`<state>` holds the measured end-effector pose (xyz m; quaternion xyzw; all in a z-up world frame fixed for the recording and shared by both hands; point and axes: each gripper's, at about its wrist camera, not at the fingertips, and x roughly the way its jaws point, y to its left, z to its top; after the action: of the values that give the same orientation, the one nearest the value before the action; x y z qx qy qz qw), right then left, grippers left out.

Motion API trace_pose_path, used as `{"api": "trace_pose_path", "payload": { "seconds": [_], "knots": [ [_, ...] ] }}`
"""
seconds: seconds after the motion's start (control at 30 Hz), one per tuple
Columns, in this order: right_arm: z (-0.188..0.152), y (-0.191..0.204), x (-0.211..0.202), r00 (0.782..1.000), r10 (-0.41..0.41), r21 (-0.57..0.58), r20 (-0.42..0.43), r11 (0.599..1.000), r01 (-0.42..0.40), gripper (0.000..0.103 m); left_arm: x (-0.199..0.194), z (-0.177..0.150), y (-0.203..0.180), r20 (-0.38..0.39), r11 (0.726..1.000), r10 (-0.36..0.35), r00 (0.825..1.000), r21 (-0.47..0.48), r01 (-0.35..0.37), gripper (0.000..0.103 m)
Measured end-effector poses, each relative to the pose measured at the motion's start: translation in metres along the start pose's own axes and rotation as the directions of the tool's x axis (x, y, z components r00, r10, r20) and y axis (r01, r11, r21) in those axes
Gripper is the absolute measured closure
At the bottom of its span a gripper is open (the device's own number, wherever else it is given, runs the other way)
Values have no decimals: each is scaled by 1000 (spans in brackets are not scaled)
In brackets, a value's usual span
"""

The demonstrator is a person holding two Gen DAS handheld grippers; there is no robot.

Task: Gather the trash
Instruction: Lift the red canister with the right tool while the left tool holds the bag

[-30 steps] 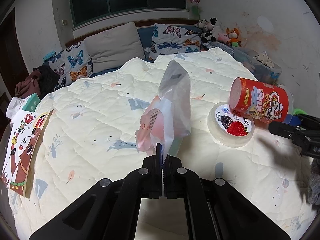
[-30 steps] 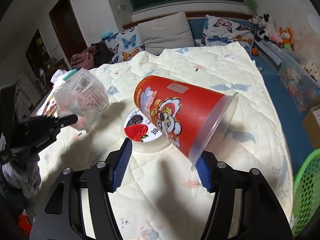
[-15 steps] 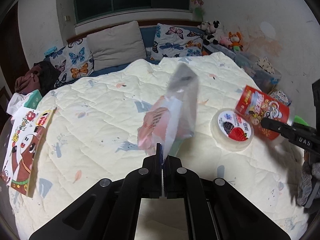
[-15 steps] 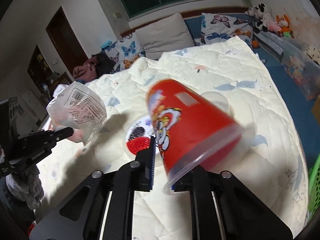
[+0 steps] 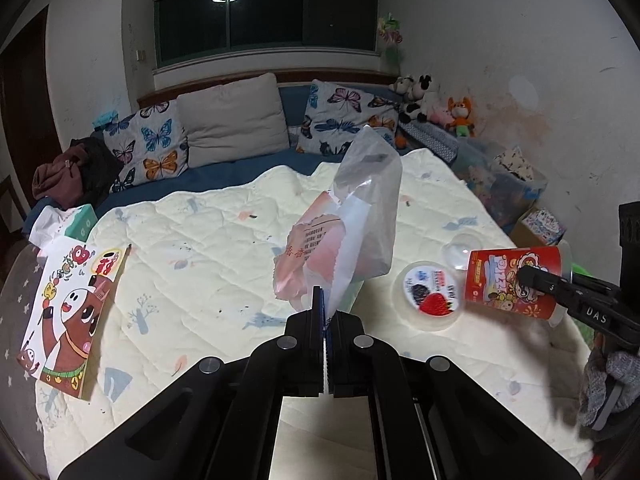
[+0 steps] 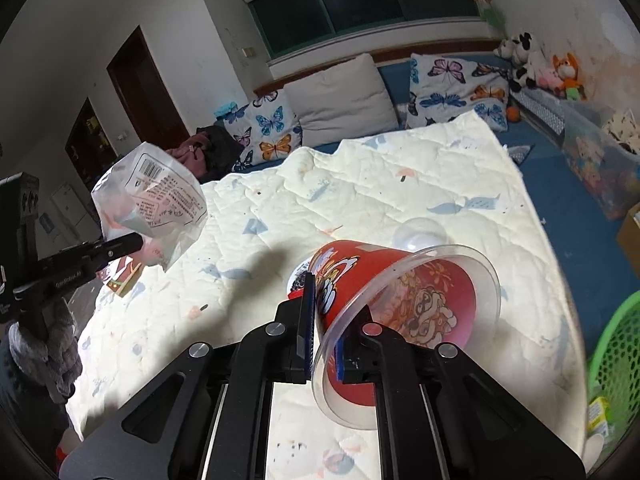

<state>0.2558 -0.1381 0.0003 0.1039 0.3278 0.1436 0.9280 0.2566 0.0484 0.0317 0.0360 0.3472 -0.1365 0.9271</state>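
My left gripper (image 5: 325, 320) is shut on a clear and pink plastic wrapper (image 5: 344, 232) and holds it up above the quilt; the wrapper also shows in the right wrist view (image 6: 152, 208). My right gripper (image 6: 324, 332) is shut on the rim of a red plastic cup (image 6: 404, 312), lifted and tilted above the bed; the cup also shows at the right of the left wrist view (image 5: 516, 280). A round white yogurt lid (image 5: 430, 294) with a strawberry picture and a clear dome lid (image 5: 460, 248) lie on the quilt.
A cream quilt (image 5: 208, 248) covers the bed. A picture book (image 5: 68, 312) lies at its left edge. Pillows (image 5: 236, 124) and soft toys (image 5: 436, 108) line the head. A green mesh basket (image 6: 616, 352) stands on the floor at the right.
My right gripper has closed on the red cup's rim and lifted it, turning its open mouth toward the camera. My left gripper has risen a little with the wrapper.
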Motion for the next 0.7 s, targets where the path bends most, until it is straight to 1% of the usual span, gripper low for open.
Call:
{"api": "trace_pose_path", "payload": {
  "seconds": [0.07,0.23,0.4,0.6,0.7],
  "knots": [
    [-4,1,-14,1000,-9,-4,18,1000,9,95,-6,-2,-6,6,1000,-11,1000,5,11,102],
    [-13,-4,-46,998,-48,-20,28,999,49,95,-13,-8,-21,10,999,-47,999,20,47,102],
    [-25,-15,-77,996,-78,-5,42,997,78,95,-18,-17,-42,5,995,-90,996,43,90,102],
    [-42,-31,-113,989,-141,16,53,990,140,95,-22,-22,-84,-7,983,-163,987,85,163,102],
    [-50,-48,-132,979,-194,44,54,980,192,95,-22,-23,-111,-15,972,-203,979,115,204,102]
  ]
}}
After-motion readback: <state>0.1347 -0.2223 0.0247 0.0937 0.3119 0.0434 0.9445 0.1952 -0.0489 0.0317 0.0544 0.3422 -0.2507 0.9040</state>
